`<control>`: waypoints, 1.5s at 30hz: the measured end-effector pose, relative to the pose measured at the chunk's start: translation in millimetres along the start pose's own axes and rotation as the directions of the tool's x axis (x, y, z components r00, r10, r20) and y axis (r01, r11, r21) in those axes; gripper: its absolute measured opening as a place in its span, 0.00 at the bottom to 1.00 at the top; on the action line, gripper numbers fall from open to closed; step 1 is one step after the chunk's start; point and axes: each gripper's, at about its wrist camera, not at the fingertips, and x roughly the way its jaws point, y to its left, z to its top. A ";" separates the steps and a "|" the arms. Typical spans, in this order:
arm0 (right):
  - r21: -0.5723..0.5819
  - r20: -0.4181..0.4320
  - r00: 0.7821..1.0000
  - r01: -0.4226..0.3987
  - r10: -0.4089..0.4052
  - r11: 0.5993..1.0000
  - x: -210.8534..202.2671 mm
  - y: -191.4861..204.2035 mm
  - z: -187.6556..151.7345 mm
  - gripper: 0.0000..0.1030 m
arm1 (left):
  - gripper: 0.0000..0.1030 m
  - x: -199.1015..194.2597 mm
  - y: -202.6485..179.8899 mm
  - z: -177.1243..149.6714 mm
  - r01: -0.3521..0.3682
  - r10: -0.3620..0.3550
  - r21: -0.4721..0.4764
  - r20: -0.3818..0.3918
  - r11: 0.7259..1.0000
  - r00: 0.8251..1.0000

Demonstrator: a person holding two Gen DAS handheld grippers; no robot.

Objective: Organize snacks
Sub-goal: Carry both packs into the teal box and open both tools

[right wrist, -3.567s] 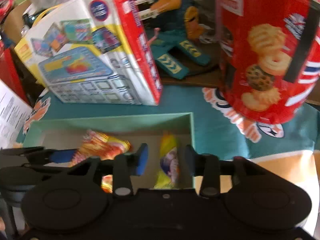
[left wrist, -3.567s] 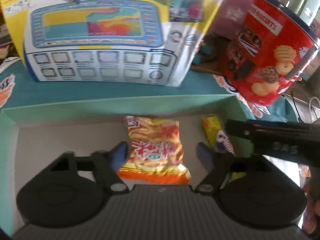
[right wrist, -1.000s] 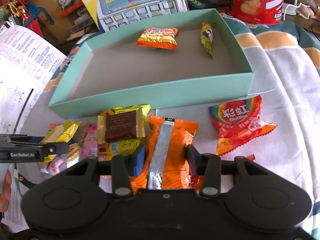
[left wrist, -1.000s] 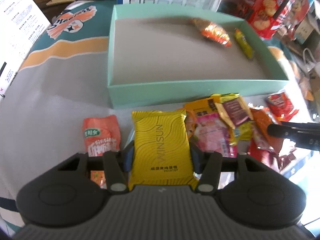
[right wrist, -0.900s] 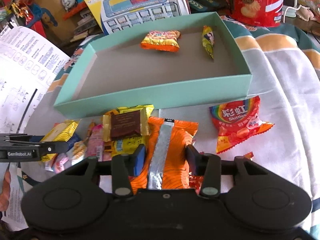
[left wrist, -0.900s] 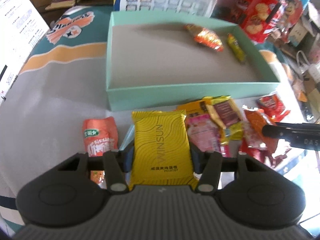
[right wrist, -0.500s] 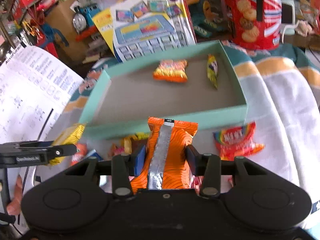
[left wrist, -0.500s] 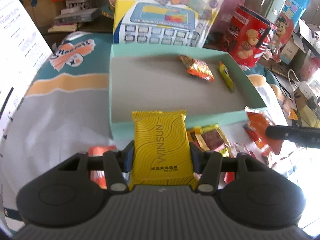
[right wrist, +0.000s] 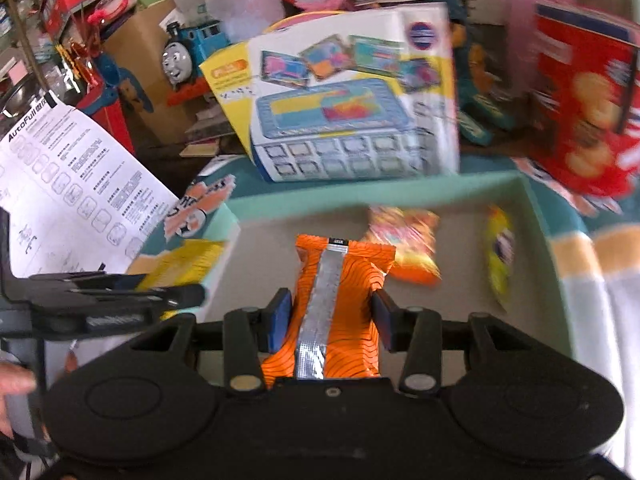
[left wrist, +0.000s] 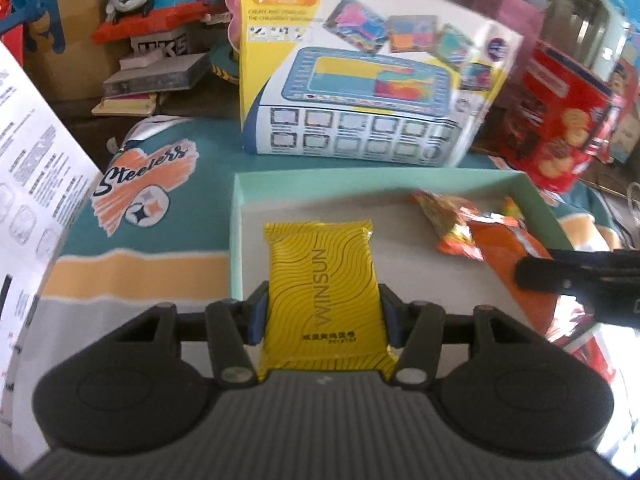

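Both packets lifted over green tray (left wrist: 236, 216); left fingers (left wrist: 256, 316) pinch yellow packet (left wrist: 322, 292), right fingers (right wrist: 280, 316) orange packet (right wrist: 340, 304).

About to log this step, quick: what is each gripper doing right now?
Left gripper: shut on the yellow WINSUN packet.
Right gripper: shut on the orange packet.

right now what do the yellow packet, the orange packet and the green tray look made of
Yellow packet: glossy plastic or foil film, judging by its sheen and crimped end.
Orange packet: similar film; the silvery back seam suggests a foil lining.
Green tray: probably matte cardboard, with thin straight walls and a dull grey floor.
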 end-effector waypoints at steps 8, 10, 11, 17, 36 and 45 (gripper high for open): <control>-0.004 -0.061 0.998 -0.002 0.002 1.000 89.5 1.0 34.7 0.42 | 0.52 61.3 6.6 29.1 -0.023 0.023 0.009 -0.037 1.000 0.999; -0.002 -0.076 0.997 0.009 -0.009 1.000 105.6 -2.3 34.9 0.42 | 0.52 72.1 6.6 29.5 -0.027 0.028 0.016 -0.049 1.000 0.998; -0.006 -0.080 0.997 0.015 -0.016 1.000 110.6 -4.7 33.6 0.42 | 0.52 77.3 7.4 29.3 -0.032 0.033 0.020 -0.054 0.999 0.998; 0.019 -0.094 0.994 0.059 -0.057 0.998 124.8 -22.7 24.1 0.44 | 0.64 94.9 11.4 26.2 -0.059 0.061 0.021 -0.062 0.998 0.996; 0.065 0.037 0.999 -0.039 0.037 0.997 -12.2 7.8 -3.6 1.00 | 1.00 -28.6 12.4 -10.7 -0.055 0.055 0.002 0.012 0.998 0.998; 0.010 0.026 0.998 -0.058 0.058 0.998 -43.7 40.4 -62.5 1.00 | 1.00 -60.4 47.4 -96.6 -0.060 0.054 -0.090 -0.073 0.994 0.996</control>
